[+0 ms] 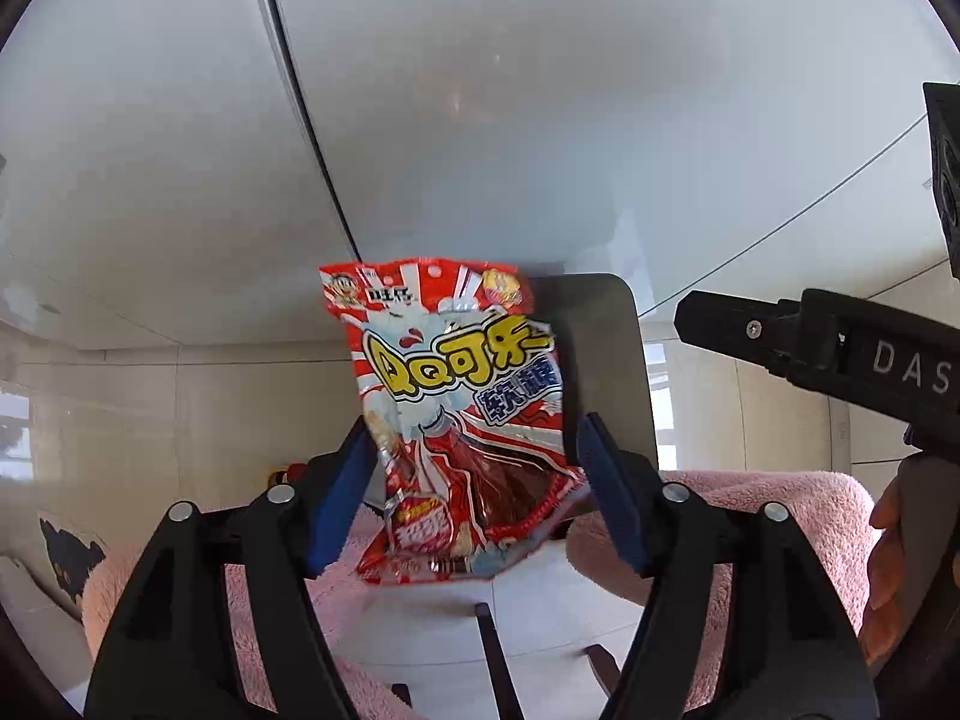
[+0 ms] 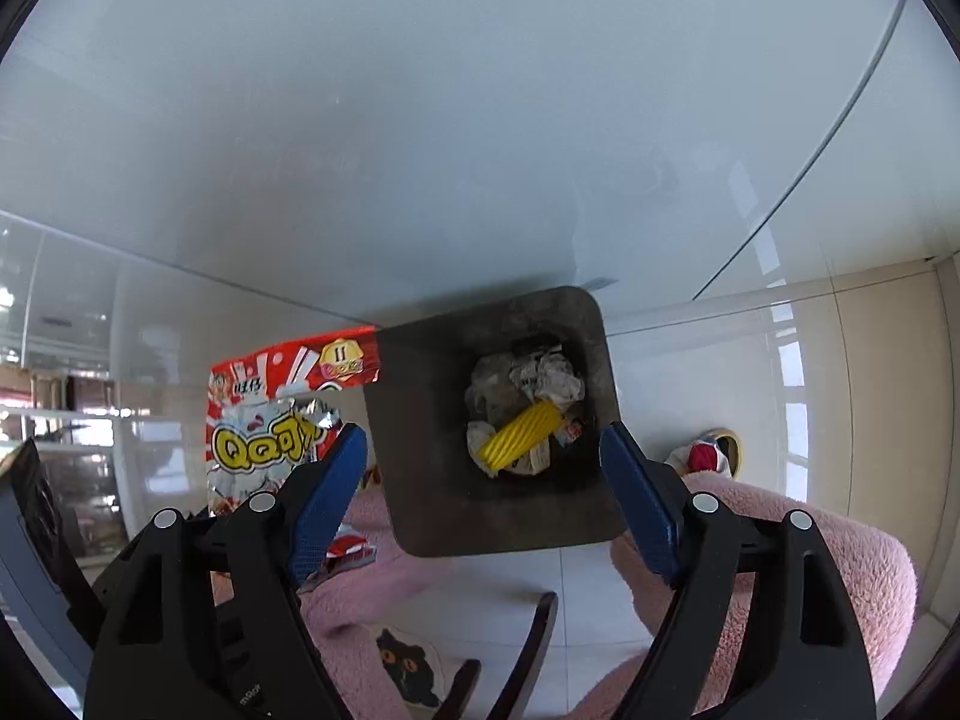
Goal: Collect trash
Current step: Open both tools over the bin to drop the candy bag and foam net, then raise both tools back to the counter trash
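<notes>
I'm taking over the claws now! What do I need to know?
Left claw: open, with the red snack bag between its fingers, not pinched.
Right claw: open and empty, above the dark bin.
Done: crumpled paper and a yellow ribbed piece lie in the bin.
Left: the right wrist view shows the snack bag beside the bin, its corner hidden behind the rim, so it is not inside. It probably needs grabbing again and moving over the opening.

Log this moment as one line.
left gripper: open, candy bag loose between pads | right gripper: open, empty, above bin | bin: crumpled paper, yellow ribbed piece
</notes>
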`<action>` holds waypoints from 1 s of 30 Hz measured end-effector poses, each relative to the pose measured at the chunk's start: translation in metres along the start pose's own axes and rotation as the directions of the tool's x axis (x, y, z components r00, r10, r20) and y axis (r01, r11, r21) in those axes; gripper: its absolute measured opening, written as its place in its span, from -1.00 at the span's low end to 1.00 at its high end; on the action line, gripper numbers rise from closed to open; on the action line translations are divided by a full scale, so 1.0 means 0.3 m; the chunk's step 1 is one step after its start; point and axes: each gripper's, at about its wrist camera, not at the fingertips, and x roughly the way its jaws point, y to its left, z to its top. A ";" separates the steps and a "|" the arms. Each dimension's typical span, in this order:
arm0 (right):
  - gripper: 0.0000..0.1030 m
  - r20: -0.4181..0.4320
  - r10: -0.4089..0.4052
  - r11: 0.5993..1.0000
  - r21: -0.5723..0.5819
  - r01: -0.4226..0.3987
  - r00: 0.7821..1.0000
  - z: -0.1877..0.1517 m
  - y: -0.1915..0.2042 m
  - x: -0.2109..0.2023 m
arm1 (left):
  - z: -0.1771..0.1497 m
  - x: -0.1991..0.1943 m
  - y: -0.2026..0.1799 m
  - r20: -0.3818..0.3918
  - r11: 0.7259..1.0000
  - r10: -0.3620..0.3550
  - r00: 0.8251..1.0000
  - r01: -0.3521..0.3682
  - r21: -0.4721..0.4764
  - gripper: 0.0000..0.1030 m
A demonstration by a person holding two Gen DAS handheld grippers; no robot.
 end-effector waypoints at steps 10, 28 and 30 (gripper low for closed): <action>0.81 0.026 -0.011 1.000 -0.022 0.011 1.000 -0.010 0.020 -0.087 | 0.004 -0.112 -0.001 0.055 1.000 -0.016 0.998 0.017 -0.018 0.69; 0.93 0.222 -0.002 0.996 -0.091 0.023 0.975 -0.054 0.095 -0.486 | 0.025 -0.510 0.040 0.230 1.000 -0.018 0.973 0.016 0.012 0.84; 0.93 0.265 0.000 0.993 -0.111 0.031 0.964 -0.054 0.112 -0.561 | 0.033 -0.570 0.044 0.255 1.000 -0.017 0.967 0.014 0.012 0.84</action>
